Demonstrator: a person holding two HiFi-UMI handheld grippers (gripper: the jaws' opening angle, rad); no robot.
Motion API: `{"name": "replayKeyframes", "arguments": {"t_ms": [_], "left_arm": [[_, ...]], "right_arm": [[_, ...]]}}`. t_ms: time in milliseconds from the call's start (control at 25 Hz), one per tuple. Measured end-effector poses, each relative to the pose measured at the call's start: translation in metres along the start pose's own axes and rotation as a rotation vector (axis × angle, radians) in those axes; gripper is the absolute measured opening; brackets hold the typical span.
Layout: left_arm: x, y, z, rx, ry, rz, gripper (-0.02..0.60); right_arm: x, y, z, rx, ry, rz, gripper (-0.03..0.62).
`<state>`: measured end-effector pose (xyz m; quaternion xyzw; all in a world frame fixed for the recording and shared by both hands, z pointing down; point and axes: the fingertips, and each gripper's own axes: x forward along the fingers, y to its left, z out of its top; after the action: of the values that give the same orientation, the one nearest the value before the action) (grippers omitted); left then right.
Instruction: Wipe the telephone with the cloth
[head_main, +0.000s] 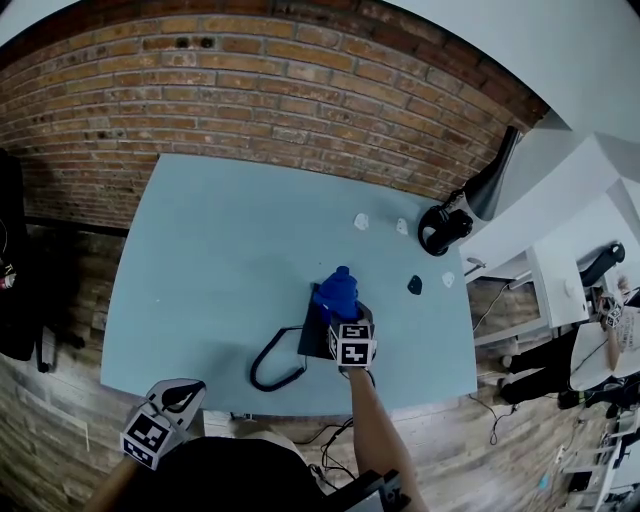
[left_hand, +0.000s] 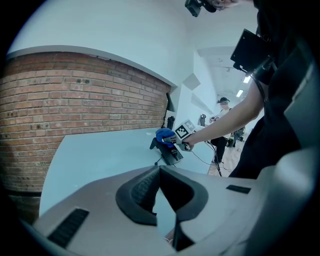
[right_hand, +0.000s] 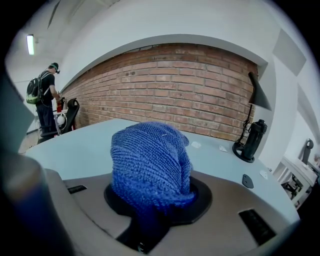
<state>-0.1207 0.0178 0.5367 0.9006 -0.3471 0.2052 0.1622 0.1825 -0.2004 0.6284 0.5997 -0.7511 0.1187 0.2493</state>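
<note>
A dark telephone (head_main: 312, 338) lies near the front edge of the light blue table (head_main: 220, 260), and its coiled black cord (head_main: 270, 366) loops to the left. My right gripper (head_main: 345, 318) is over the telephone, shut on a bunched blue knitted cloth (head_main: 335, 292) that rests on the phone's far end. In the right gripper view the cloth (right_hand: 150, 165) fills the gap of that gripper (right_hand: 150, 212) and hides the phone. My left gripper (head_main: 170, 408) hangs off the table's front left edge, shut and empty (left_hand: 160, 172). From there the telephone (left_hand: 171, 154) and cloth (left_hand: 163, 135) show far off.
A black desk lamp (head_main: 468, 205) stands at the table's right rear corner. Small white scraps (head_main: 362, 221) and a dark piece (head_main: 415, 285) lie near it. A brick wall (head_main: 280, 90) runs behind, white desks (head_main: 560, 260) stand right, and a person (right_hand: 45, 95) stands far left.
</note>
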Motion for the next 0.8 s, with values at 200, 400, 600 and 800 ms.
{"name": "replayKeyframes", "arguments": {"t_ms": [200,400,600,800], "left_arm": [[0.003,-0.002,0.0,-0.003,-0.002,-0.007,0.003],[0.005,-0.004,0.0,-0.006,-0.003,-0.012,0.003],[0.006,-0.005,0.0,-0.004,-0.003,-0.016,0.003],[0.006,-0.006,0.001,-0.002,0.002,-0.021,0.003]], "right_arm": [[-0.002,0.004,-0.005,0.004,0.011,0.008,0.14],[-0.007,0.008,-0.01,0.005,0.008,-0.005,0.14],[-0.008,0.01,-0.013,-0.008,0.002,0.001,0.14],[-0.01,0.011,-0.014,-0.015,0.006,0.011,0.14]]}}
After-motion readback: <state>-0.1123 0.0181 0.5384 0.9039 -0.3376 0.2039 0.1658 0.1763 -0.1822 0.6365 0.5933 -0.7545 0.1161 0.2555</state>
